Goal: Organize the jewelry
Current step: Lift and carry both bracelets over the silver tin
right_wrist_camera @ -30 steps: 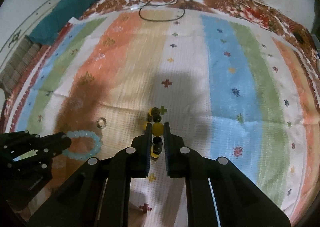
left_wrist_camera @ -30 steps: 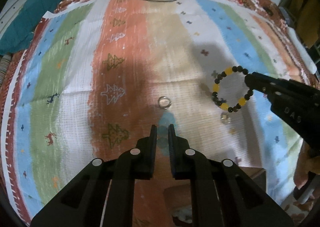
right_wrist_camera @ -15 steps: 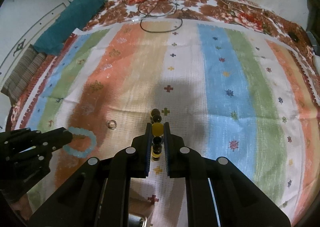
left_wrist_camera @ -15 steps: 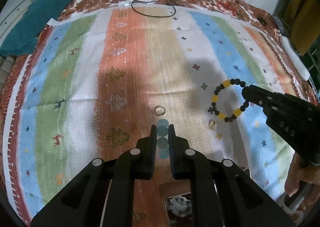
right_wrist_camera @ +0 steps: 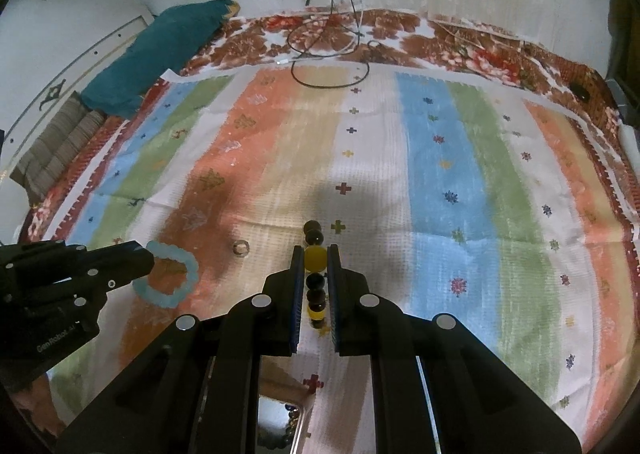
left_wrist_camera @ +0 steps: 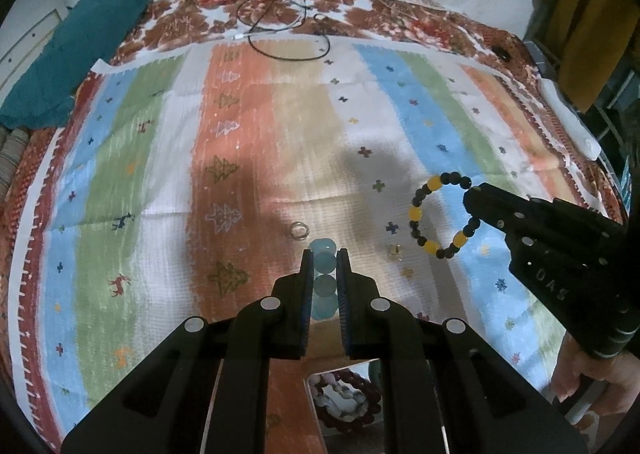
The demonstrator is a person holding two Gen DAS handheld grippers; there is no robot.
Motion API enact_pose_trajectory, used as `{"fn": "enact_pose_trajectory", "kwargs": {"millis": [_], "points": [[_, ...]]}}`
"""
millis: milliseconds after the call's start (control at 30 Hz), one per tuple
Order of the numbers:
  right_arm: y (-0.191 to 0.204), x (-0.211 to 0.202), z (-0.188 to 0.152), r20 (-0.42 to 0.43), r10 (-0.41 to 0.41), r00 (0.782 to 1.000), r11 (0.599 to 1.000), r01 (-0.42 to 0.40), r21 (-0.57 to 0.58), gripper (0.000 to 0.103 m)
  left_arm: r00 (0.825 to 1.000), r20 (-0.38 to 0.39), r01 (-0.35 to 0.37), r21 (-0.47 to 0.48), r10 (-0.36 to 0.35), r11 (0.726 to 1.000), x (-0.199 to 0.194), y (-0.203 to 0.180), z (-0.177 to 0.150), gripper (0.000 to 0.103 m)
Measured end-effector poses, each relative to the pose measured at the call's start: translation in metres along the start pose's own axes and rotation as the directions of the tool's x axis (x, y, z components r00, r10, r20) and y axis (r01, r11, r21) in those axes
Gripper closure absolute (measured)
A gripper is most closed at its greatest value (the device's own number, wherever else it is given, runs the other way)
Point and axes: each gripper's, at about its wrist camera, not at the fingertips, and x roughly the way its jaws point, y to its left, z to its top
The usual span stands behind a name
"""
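Pale blue bead bracelet: pinched between the fingers of the left gripper; in the right wrist view it hangs as a full loop off that gripper's tip, clear of the cloth as far as can be judged.
Black-and-yellow bead bracelet: clamped between the fingers of the right gripper; in the left wrist view its loop dangles from the gripper tip above the blue stripe.
Left gripper, state: pressed together on the blue beads.
Right gripper, state: pressed together on the dark and yellow beads.
Silver ring: lying loose on the striped cloth, just ahead of the left gripper's tip; not yet collected.
Small pale trinket: also loose on the cloth, between the two grippers; too small to identify.
Container: partly visible at the lower edge under the left gripper; holds dark red beads and a light bead string. A second tray shows beneath the right gripper with dark beads inside; whether it is the same container cannot be told.
Progress, judged: some pieces already stored; two bracelets in hand and not yet deposited; the ring and the trinket remain.
Surroundings: teal cushion at the far left edge; black cable looped at the far end of the cloth; a person's hand on the right gripper's handle.
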Motion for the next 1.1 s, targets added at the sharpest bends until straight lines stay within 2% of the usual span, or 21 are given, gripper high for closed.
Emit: {"fn": "enact_pose_trajectory", "kwargs": {"millis": [300,833,1100], "points": [[0.008,-0.025,-0.007,0.043,0.012,0.999,1.0,-0.012,-0.013,0.091,0.999,0.044,0.009,0.036,-0.011,0.999,-0.019,-0.012,-0.005,0.092],[0.012,-0.054,-0.022,0.085,0.022,0.996,1.0,-0.021,-0.02,0.091,0.994,0.104,0.023,0.033,-0.027,0.999,-0.054,-0.022,-0.025,0.092],[0.018,-0.069,-0.032,0.106,0.032,0.994,0.999,-0.029,-0.034,0.091,0.993,0.111,0.031,0.029,-0.034,0.999,-0.059,-0.022,-0.031,0.092]]}}
